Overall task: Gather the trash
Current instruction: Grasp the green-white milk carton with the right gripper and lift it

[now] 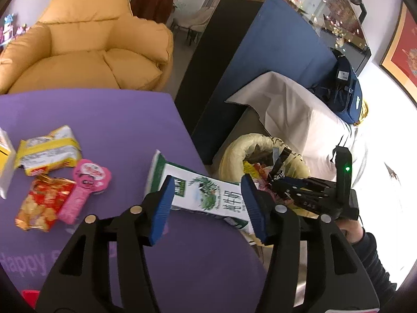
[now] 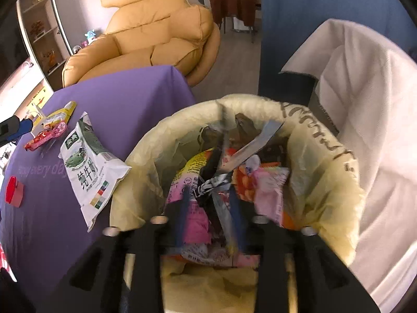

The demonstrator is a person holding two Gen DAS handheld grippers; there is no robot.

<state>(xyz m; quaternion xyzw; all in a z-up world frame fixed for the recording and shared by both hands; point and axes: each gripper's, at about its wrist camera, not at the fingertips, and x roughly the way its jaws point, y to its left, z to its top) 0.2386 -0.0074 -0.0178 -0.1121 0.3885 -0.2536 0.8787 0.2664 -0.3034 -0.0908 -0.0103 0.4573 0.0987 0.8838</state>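
Observation:
A white and green milk pouch (image 1: 206,194) lies at the right edge of the purple table (image 1: 109,120); it also shows in the right wrist view (image 2: 87,164). My left gripper (image 1: 207,203) is open, its blue pads on either side of the pouch, just above it. My right gripper (image 2: 211,219) hangs over the trash bin (image 2: 325,161), which has a yellow liner and is full of wrappers. A dark wrapper (image 2: 213,185) sits between its blurred fingers. The right gripper also shows in the left wrist view (image 1: 299,190), over the bin (image 1: 234,154).
More trash lies on the table's left: a yellow and white pack (image 1: 48,151), a pink wrapper (image 1: 83,187), a red snack bag (image 1: 41,203). A red item (image 2: 14,190) sits near the table front. A yellow armchair (image 1: 86,41) and a white-draped seat (image 2: 365,104) stand behind.

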